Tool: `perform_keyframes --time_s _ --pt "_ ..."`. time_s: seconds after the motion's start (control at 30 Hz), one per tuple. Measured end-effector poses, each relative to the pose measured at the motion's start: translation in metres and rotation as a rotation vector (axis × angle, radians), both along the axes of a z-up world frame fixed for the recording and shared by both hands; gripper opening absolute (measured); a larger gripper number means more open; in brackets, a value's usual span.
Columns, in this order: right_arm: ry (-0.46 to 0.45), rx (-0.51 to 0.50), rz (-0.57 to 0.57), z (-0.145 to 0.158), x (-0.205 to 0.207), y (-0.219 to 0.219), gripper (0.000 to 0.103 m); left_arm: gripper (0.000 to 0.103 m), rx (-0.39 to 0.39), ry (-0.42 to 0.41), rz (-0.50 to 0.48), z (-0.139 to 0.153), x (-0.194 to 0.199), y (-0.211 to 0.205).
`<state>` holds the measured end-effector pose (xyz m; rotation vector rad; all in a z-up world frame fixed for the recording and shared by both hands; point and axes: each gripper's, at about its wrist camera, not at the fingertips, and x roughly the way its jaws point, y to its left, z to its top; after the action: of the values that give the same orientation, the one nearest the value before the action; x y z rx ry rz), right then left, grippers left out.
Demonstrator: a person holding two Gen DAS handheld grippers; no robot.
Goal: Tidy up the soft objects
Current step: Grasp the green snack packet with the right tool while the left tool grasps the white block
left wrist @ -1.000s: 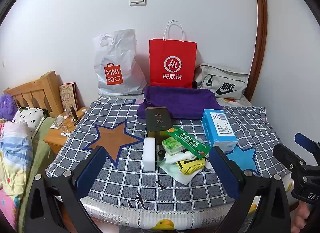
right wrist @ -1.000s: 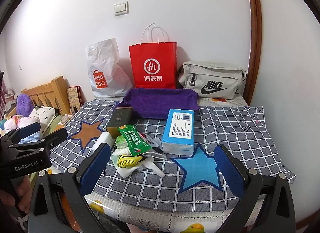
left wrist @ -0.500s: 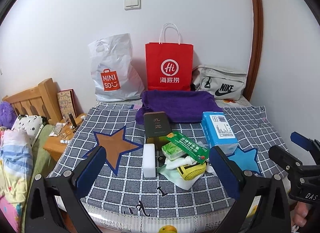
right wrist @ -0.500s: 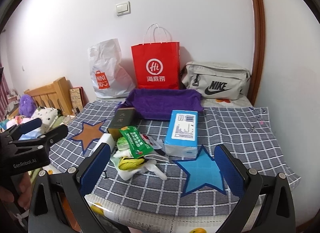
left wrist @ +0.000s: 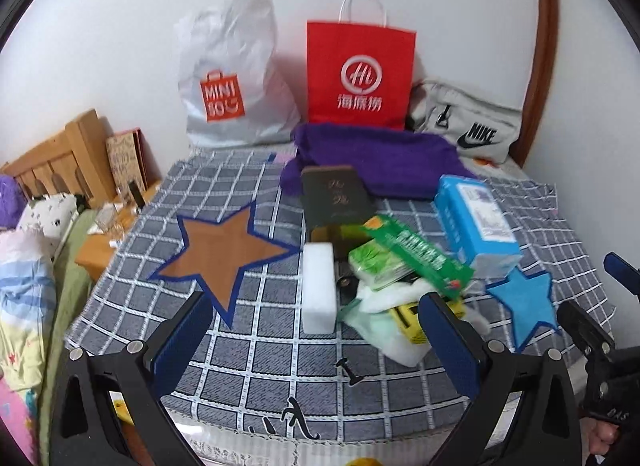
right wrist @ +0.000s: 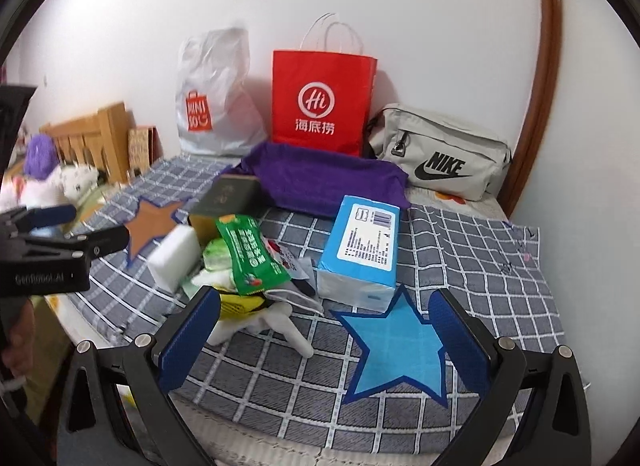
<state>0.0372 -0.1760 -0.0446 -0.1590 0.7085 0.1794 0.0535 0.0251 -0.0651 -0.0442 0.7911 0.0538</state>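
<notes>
The left gripper (left wrist: 316,346) hangs over the near edge of the bed with its two blue-padded fingers (left wrist: 182,340) spread wide and nothing between them. The right gripper (right wrist: 324,340) is likewise spread wide and empty, its fingers (right wrist: 458,336) framing a blue star (right wrist: 394,350) on the checked blanket (right wrist: 472,266).

Between the left fingers lies bare blanket, reaching to a white foam block (left wrist: 319,286). An orange star (left wrist: 224,252) sits left of it with open cloth around it.

The pile of soft things lies mid-bed, just beyond both grippers: one green snack packet (right wrist: 250,256) with Chinese print, one green tissue pack (left wrist: 376,268) under it, one yellow mesh item (right wrist: 240,304), white cloth (right wrist: 280,326), and one blue tissue box (right wrist: 362,250) with a barcode label, touching the blue star's upper point. One dark box (left wrist: 336,195) with gold characters lies behind the pile, against a purple towel (right wrist: 324,181).

Along the wall stand three bags: a white plastic bag (left wrist: 230,77) reading "MINISO", a red paper bag (right wrist: 320,101) reading "Hi" over Chinese characters, and a grey pouch (right wrist: 444,153) reading "NIKE".

The blanket's right side is open up to the wall. To the left the bed drops to a wooden nightstand (left wrist: 100,254) and headboard (left wrist: 60,161).
</notes>
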Motion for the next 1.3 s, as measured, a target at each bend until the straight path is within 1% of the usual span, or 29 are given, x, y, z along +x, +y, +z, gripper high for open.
perform_keyframes --time_s 0.03,0.13,0.2,0.33,0.43,0.5,0.53,0.57,0.63,0.7,0.77,0.9,0.93,1.03,1.1,1.17,1.2,1.23,1.27,1.3 --pt "0.007 0.001 0.014 -0.004 0.002 0.003 0.102 0.103 -0.013 0.017 0.003 -0.005 0.005 0.003" --pt "0.021 0.016 0.036 -0.013 0.010 0.008 0.102 0.098 -0.039 0.035 0.000 -0.019 0.016 0.008" --pt "0.042 0.047 0.049 -0.019 0.019 0.009 0.102 0.098 -0.043 0.048 0.003 -0.030 0.024 0.012" --pt "0.082 0.109 0.038 -0.026 0.041 0.005 0.102 0.098 -0.038 0.075 0.005 -0.046 0.038 0.015" --pt "0.127 0.157 0.046 -0.030 0.060 0.003 0.101 0.097 -0.057 0.085 0.010 -0.055 0.046 0.021" --pt "0.156 0.158 0.081 -0.033 0.072 0.007 0.094 0.095 -0.095 0.088 0.008 -0.060 0.051 0.026" --pt "0.163 0.155 0.093 -0.035 0.075 0.010 0.093 0.093 -0.110 0.093 0.014 -0.063 0.054 0.028" --pt "0.169 0.150 0.104 -0.037 0.079 0.013 0.090 0.089 -0.116 0.097 0.017 -0.066 0.057 0.030" --pt "0.182 0.141 0.144 -0.042 0.089 0.024 0.089 0.080 -0.129 0.108 0.002 -0.072 0.061 0.030" --pt "0.184 0.132 0.180 -0.046 0.094 0.035 0.087 0.077 -0.129 0.121 -0.010 -0.076 0.064 0.030" --pt "0.196 0.125 0.204 -0.050 0.102 0.042 0.085 0.063 -0.121 0.131 -0.024 -0.081 0.067 0.028" --pt "0.222 0.127 0.247 -0.060 0.118 0.052 0.085 0.054 -0.130 0.139 -0.031 -0.087 0.072 0.026" --pt "0.235 0.128 0.248 -0.063 0.122 0.054 0.084 0.049 -0.128 0.141 -0.024 -0.089 0.073 0.026" --pt "0.282 0.151 0.272 -0.072 0.132 0.056 0.077 0.040 -0.147 0.150 -0.040 -0.094 0.075 0.026" --pt "0.305 0.141 0.278 -0.079 0.136 0.060 0.074 0.038 -0.157 0.148 -0.044 -0.094 0.075 0.027" --pt "0.313 0.125 0.277 -0.084 0.138 0.063 0.067 0.038 -0.153 0.145 -0.047 -0.092 0.075 0.026" --pt "0.322 0.127 0.284 -0.087 0.139 0.064 0.057 0.038 -0.152 0.146 -0.047 -0.092 0.075 0.026" --pt "0.332 0.140 0.291 -0.089 0.140 0.063 0.051 0.038 -0.156 0.147 -0.050 -0.093 0.076 0.025" --pt "0.335 0.153 0.292 -0.089 0.140 0.062 0.043 0.038 -0.160 0.149 -0.051 -0.094 0.076 0.025" --pt "0.325 0.158 0.285 -0.087 0.139 0.060 0.042 0.038 -0.160 0.154 -0.048 -0.095 0.077 0.025"
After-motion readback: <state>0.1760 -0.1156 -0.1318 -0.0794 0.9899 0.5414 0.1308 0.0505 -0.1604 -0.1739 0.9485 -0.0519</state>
